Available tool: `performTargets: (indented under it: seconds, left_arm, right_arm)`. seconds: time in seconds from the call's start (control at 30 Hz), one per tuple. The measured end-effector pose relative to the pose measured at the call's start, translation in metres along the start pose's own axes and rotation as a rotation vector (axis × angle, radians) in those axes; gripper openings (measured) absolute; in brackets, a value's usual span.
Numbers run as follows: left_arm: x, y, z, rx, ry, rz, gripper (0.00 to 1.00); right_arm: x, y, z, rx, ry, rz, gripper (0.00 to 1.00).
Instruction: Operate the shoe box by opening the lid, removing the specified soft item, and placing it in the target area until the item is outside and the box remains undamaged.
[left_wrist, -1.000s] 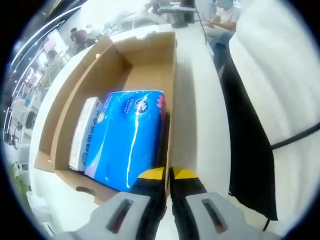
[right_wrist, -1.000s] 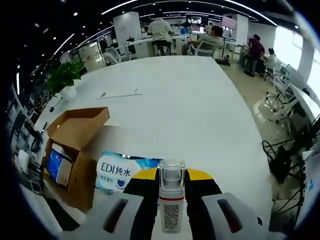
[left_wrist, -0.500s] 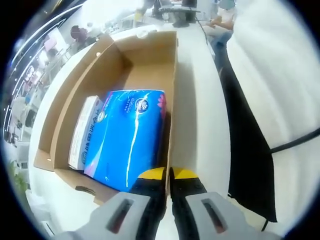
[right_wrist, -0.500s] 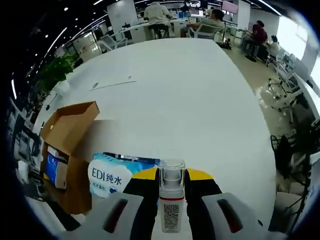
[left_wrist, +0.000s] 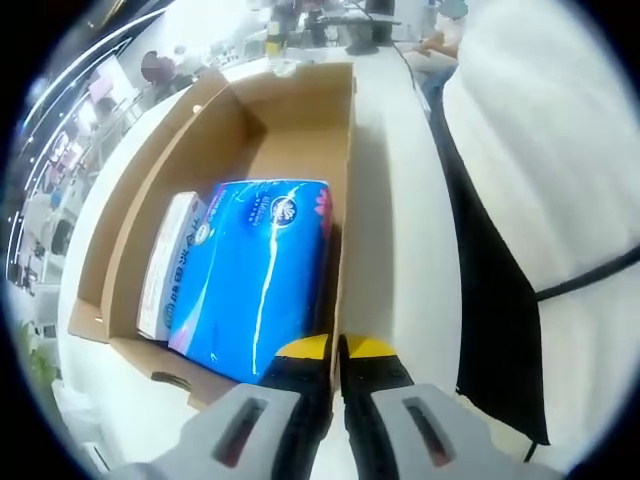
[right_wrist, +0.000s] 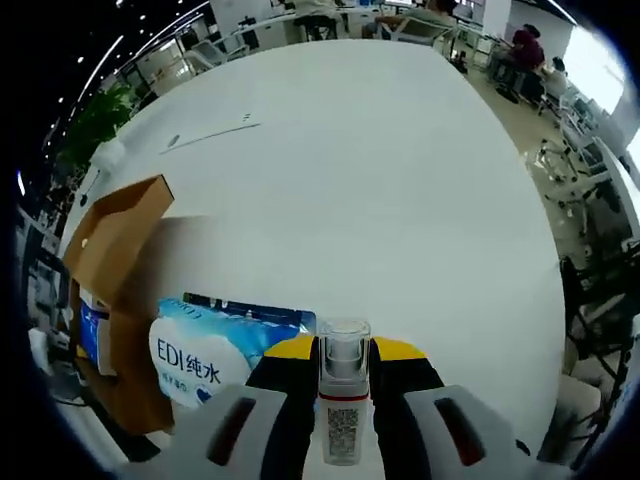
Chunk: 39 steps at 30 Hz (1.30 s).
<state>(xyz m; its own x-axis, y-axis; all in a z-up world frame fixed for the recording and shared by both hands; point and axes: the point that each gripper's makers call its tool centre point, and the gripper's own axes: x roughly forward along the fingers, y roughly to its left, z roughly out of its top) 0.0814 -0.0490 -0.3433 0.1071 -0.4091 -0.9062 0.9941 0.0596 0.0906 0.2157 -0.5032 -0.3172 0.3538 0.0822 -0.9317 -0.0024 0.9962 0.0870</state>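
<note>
Right gripper (right_wrist: 343, 352): jaws clamped on a small clear spray bottle (right_wrist: 342, 400), upright between them. Just ahead and to its left, a pale blue soft pack (right_wrist: 215, 345) lies on the white table (right_wrist: 400, 200), outside the shoe box (right_wrist: 105, 260), which stands open further left.

Left gripper (left_wrist: 335, 347): jaws together, apparently pinching the box's near wall (left_wrist: 340, 250); contact cannot be confirmed. Ahead, inside the box, a glossy blue soft pack (left_wrist: 255, 280) beside a small white carton (left_wrist: 165, 265).

Step judged: lid open, one pack out, bottle being carried to the table. Next calls for lowering the bottle onto bare table beside the pack, then parting the jaws.
</note>
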Motion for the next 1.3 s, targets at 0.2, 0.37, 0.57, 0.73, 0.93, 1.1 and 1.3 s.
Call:
performTargets:
  seconds: [0.2, 0.37, 0.57, 0.73, 0.93, 1.1, 1.3]
  left_arm:
    - [0.000, 0.000, 0.000, 0.003, 0.005, 0.016, 0.03]
    - [0.000, 0.000, 0.000, 0.014, 0.003, 0.016, 0.03]
    - [0.000, 0.000, 0.001, 0.015, 0.002, 0.018, 0.03]
    - [-0.001, 0.000, 0.001, 0.013, 0.002, 0.031, 0.03]
    - [0.000, 0.000, 0.000, 0.015, 0.012, 0.016, 0.03]
    - [0.000, 0.000, 0.000, 0.014, 0.014, 0.016, 0.03]
    - [0.000, 0.000, -0.001, 0.012, 0.017, 0.008, 0.03]
  right_arm:
    - [0.006, -0.003, -0.005, -0.013, 0.006, -0.030, 0.18]
    - [0.013, -0.005, -0.002, 0.000, 0.004, -0.023, 0.18]
    - [0.023, -0.006, -0.005, -0.041, 0.028, -0.038, 0.18]
    - [0.028, 0.002, -0.017, -0.050, 0.051, -0.038, 0.18]
    - [0.030, 0.004, -0.018, -0.062, 0.035, -0.046, 0.18]
    - [0.032, -0.002, -0.012, -0.037, 0.034, -0.032, 0.18]
    - [0.028, 0.004, -0.015, -0.018, 0.048, -0.014, 0.18]
